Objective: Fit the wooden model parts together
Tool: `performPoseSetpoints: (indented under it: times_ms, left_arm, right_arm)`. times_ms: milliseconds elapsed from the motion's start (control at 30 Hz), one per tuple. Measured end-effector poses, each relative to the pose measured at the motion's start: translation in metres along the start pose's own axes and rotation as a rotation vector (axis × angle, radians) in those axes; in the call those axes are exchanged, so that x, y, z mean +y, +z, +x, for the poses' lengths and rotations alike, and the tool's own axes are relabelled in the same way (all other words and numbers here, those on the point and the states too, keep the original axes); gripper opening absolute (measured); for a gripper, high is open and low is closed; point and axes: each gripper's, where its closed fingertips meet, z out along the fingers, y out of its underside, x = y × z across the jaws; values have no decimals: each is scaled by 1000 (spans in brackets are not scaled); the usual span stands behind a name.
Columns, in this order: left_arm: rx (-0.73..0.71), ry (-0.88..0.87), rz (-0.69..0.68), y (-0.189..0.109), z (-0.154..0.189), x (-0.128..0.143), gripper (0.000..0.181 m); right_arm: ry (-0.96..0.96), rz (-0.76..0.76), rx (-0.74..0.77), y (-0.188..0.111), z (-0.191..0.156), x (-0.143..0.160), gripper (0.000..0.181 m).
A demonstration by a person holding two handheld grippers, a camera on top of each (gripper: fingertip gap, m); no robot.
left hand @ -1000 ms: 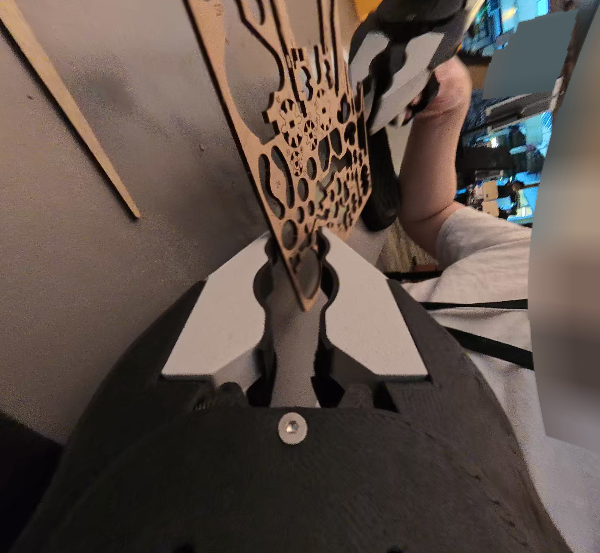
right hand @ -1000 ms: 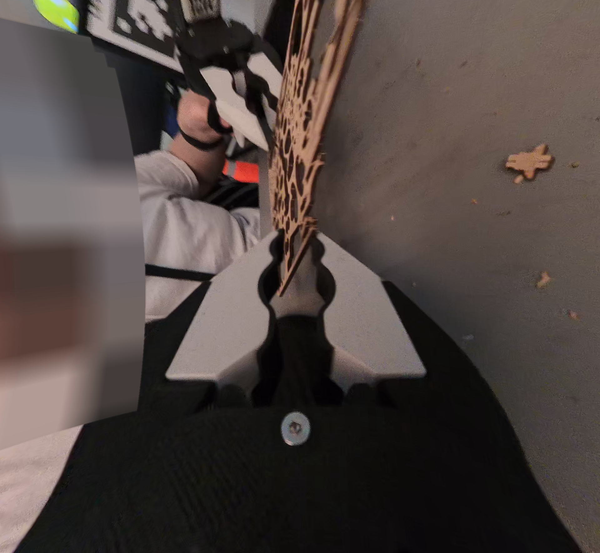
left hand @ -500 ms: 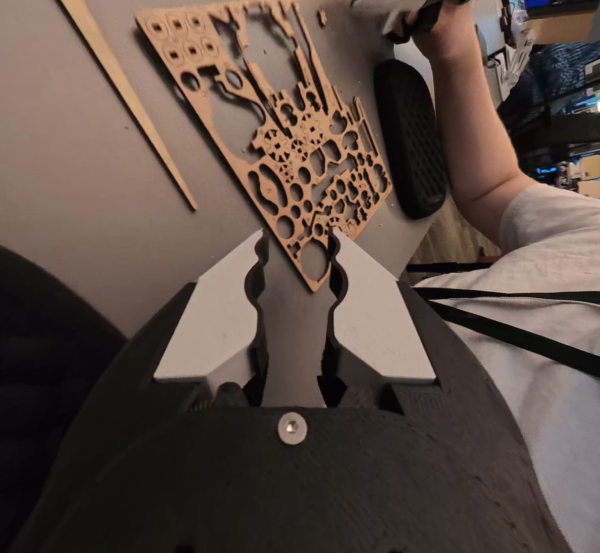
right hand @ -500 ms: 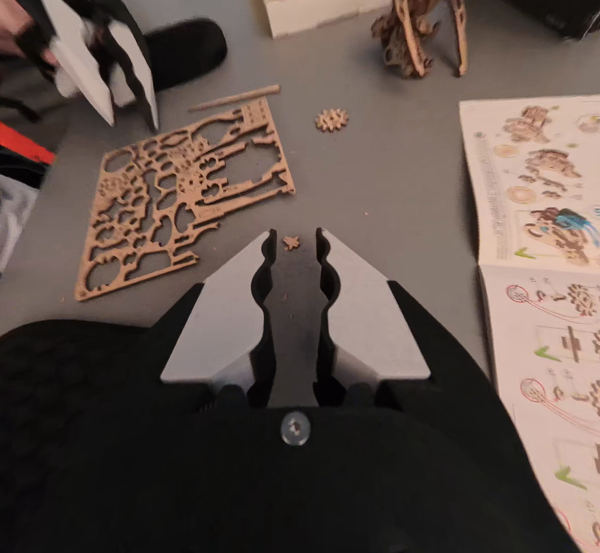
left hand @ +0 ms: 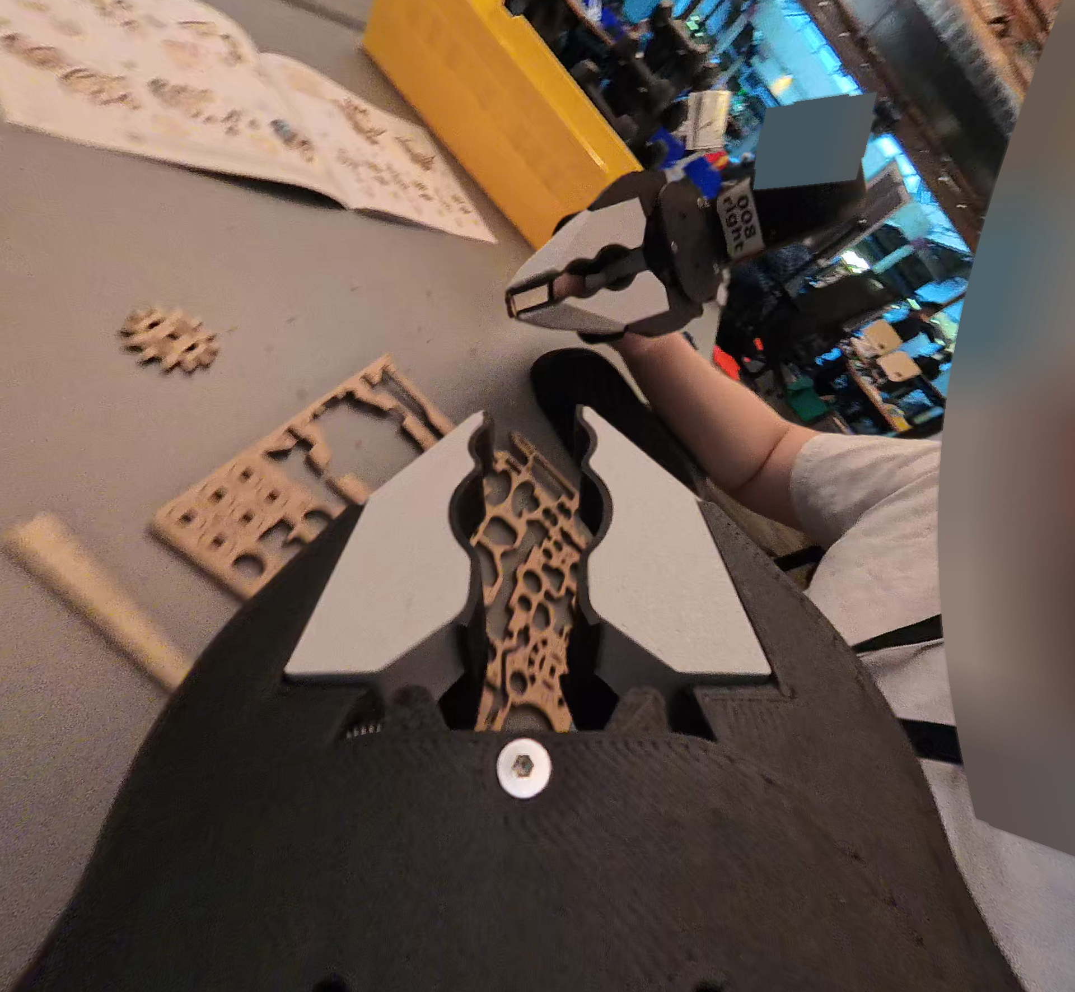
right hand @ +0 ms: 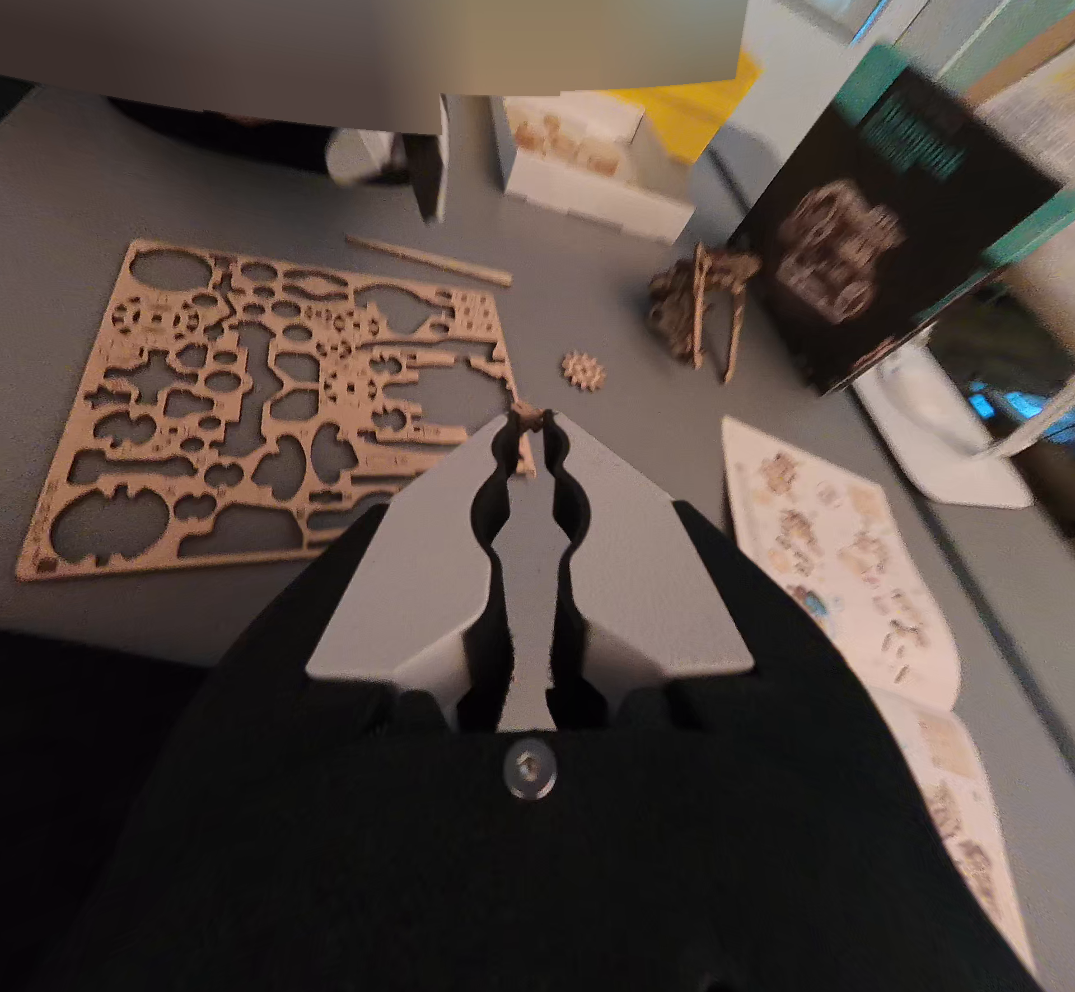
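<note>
The punched-out wooden sheet (right hand: 232, 399) lies flat on the grey table. My right gripper (right hand: 529, 420) is shut on a small wooden piece (right hand: 528, 416) held at its fingertips, just past the sheet's right corner. The left wrist view shows that gripper (left hand: 515, 300) raised above the table with its jaws nearly together. My left gripper (left hand: 532, 423) is open and empty, hovering over the sheet (left hand: 526, 545), which shows between its fingers. A wooden gear (right hand: 583, 370) lies loose on the table, also in the left wrist view (left hand: 168, 338). A partly built wooden model (right hand: 698, 306) stands beyond it.
A wooden stick (right hand: 427, 260) lies behind the sheet. An open instruction booklet (right hand: 826, 556) lies at the right. A dark kit box (right hand: 890, 242) and a white box (right hand: 582, 167) stand at the back. A yellow bin (left hand: 483, 85) and a black pad (left hand: 599, 405) are near the table edge. The gap from one gripper's tips to the other's is roughly 9 centimetres. From either gripper's tips it is about 12 centimetres to the wooden gear (right hand: 583, 370). It turns up in the left wrist view (left hand: 178, 338) as well.
One second ago both grippers held the sheet up. It then lay on the table with both grippers open. Now the right gripper has shut on the small piece and the left has swung over the sheet.
</note>
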Motion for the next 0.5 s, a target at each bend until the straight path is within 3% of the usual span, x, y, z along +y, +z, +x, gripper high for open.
performPoseSetpoints:
  times_ms: [167, 500]
  left_arm:
    - [129, 19, 41, 39, 15, -17, 20]
    - [219, 49, 39, 68, 30, -20, 12]
  right_arm:
    - [-82, 80, 102, -7, -6, -30, 6]
    - [-104, 145, 141, -19, -9, -46, 6]
